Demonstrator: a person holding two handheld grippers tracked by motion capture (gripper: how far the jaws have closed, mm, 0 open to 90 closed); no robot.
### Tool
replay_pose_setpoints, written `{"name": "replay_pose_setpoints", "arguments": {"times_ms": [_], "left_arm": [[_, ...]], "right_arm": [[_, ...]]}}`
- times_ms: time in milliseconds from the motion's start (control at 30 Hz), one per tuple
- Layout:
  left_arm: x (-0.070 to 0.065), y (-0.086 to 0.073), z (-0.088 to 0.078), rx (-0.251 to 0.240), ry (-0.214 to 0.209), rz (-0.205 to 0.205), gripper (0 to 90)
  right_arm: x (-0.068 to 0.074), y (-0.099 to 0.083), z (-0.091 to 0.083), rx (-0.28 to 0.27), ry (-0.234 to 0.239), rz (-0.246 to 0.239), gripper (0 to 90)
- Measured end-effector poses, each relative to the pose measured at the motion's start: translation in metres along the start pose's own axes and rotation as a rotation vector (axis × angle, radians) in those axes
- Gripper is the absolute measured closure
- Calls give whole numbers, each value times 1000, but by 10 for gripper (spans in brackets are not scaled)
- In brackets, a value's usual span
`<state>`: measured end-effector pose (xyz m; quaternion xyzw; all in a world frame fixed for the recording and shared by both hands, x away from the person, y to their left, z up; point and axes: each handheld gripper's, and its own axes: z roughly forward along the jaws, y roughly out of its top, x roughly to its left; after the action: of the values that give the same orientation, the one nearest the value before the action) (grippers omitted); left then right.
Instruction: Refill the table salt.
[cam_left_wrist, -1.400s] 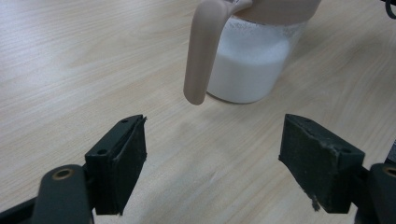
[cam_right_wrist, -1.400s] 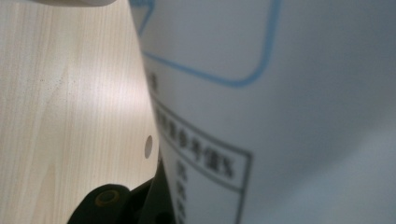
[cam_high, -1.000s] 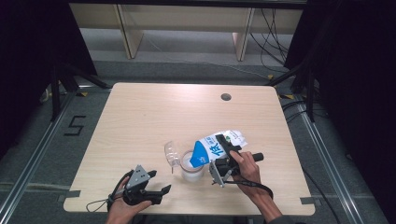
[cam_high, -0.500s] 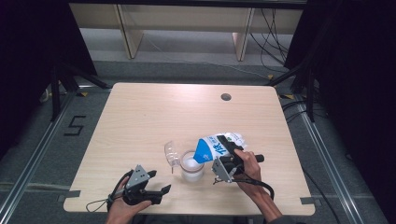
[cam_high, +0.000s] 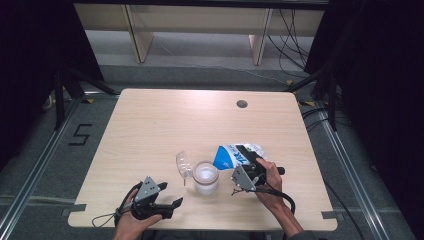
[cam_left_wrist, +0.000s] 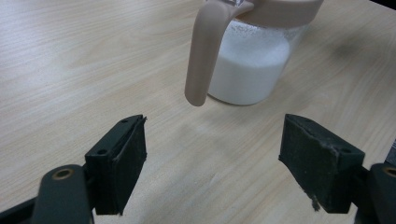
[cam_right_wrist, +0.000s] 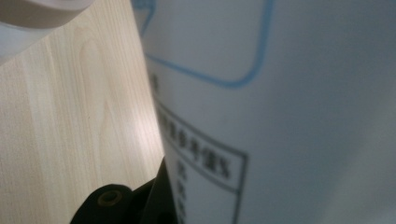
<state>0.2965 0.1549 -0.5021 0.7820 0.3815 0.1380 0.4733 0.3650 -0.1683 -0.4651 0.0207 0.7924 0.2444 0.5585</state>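
Two tongs are mine: my right tongs (cam_high: 246, 156) grip what looks like a blue-and-white bag (cam_high: 235, 154) just beside the jar (cam_high: 205, 177) of white powder mid-worktop (cam_high: 165, 125), while my left tongs (cam_high: 169, 203) rest spread apart, empty, near the front edge.

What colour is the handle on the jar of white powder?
Pale beige-pink, like the jar's rim. The handle shows best in the left gripper view.
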Motion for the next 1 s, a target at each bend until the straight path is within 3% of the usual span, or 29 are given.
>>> {"name": "replay_pose_setpoints", "arguments": {"times_ms": [100, 567, 1000], "left_arm": [[0, 0, 0, 1, 0, 0, 222], [0, 0, 0, -5, -1, -7, 222], [1, 0, -1, 1, 5, -7, 222]], "right_arm": [[-1, -1, 1, -11, 0, 7, 807], [-9, -13, -1, -1, 29, 136, 811], [-15, -23, -1, -45, 61, 242, 813]]}}
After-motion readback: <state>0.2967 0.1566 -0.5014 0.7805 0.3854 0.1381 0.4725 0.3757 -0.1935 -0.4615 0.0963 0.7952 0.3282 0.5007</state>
